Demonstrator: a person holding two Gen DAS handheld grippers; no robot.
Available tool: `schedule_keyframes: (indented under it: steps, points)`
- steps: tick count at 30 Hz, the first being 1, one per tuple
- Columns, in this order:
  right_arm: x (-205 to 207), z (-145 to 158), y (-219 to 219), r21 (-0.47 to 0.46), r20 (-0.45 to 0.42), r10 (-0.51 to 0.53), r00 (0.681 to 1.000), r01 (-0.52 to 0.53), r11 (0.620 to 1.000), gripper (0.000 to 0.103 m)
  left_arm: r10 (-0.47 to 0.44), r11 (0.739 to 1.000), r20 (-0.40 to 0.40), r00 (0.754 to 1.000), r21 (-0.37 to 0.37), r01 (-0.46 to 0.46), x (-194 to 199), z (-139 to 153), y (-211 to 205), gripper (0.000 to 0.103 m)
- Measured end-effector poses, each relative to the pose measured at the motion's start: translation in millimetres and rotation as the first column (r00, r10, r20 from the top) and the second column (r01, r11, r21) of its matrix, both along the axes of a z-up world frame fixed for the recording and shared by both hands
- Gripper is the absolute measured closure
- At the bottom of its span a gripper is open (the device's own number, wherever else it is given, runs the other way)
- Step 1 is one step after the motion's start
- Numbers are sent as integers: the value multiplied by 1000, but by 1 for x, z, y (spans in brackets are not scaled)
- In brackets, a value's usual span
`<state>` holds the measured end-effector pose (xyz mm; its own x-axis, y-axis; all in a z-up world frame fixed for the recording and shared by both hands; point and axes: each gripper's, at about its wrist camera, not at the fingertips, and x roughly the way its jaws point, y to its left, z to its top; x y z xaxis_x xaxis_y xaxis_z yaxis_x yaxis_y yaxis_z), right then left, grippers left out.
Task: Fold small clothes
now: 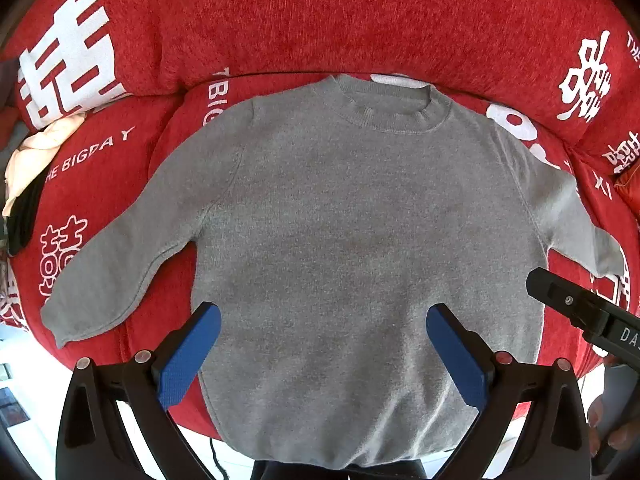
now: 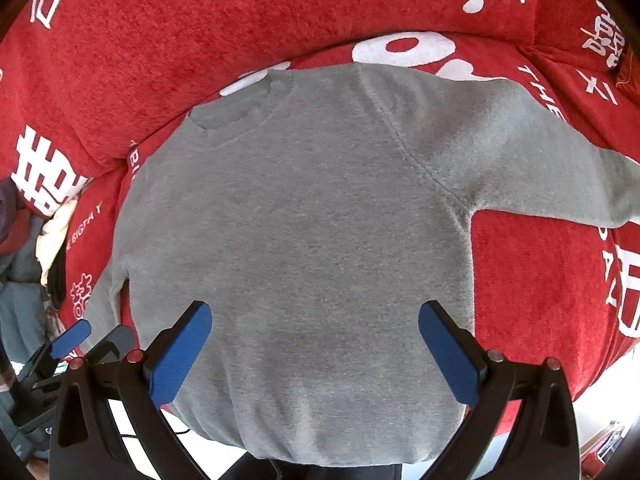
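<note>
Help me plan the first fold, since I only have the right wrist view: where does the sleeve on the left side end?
Observer: The sweater has its left sleeve stretched out flat, slanting toward you. Its cuff lies on the red cover near the front edge.
Operator: And the right cuff? It runs off my frame.
Observer: The right sleeve also slants toward you, and its cuff lies flat on the cover.
Operator: Is the left claw free?
Observer: Yes. The left claw is wide open above the sweater's lower part and is gripping nothing.
</note>
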<state>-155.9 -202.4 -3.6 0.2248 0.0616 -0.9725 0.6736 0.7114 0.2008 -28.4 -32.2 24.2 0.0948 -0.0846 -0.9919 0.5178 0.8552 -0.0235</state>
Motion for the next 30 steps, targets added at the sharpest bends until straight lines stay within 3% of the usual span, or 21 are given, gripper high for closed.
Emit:
schedule_keyframes:
  steps: [30]
  points:
    - [6,-1,2,-9,-3,12,1000,-12,1000,0,-16,1000,11,1000,8,16,3,-2,-1,0]
